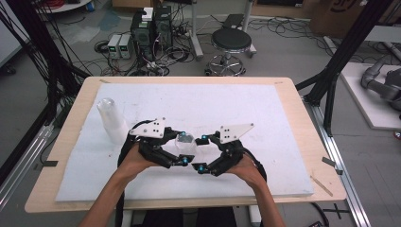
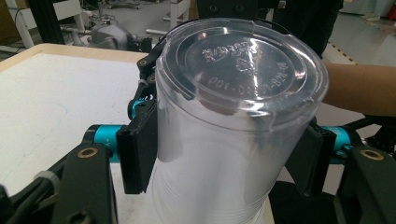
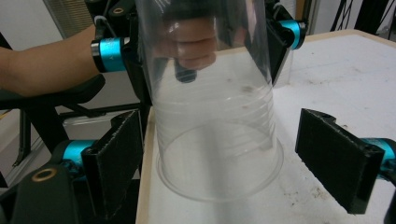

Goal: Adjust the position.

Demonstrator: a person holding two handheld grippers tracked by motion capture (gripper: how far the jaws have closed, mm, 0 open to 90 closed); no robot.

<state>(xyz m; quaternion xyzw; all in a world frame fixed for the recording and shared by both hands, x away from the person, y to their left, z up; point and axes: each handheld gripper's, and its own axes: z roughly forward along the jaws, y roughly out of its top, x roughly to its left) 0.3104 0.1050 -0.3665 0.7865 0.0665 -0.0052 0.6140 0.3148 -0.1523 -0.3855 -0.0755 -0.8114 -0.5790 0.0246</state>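
Note:
A clear plastic cup (image 1: pixel 185 143) stands upside down near the middle of the white mat (image 1: pixel 246 104), between the two grippers. My left gripper (image 1: pixel 182 147) is shut on its upper part. In the left gripper view the black pads (image 2: pixel 137 154) press both sides of the cup (image 2: pixel 243 70), whose embossed base faces up. My right gripper (image 1: pixel 201 152) is open. In the right gripper view its jaws (image 3: pixel 226 161) stand wide apart on either side of the cup's (image 3: pixel 210 116) lower wall without touching it. The wide rim sits at the mat. The left gripper's fingers (image 3: pixel 276 39) show higher up.
A stack of clear cups (image 1: pixel 111 118) stands upright on the mat's left side. The wooden table (image 1: pixel 302 118) rims the mat. Beyond the far edge are a black stool (image 1: pixel 231 42) and computer boxes (image 1: pixel 151 28) with cables. Black frame posts (image 1: pixel 338 61) flank the table.

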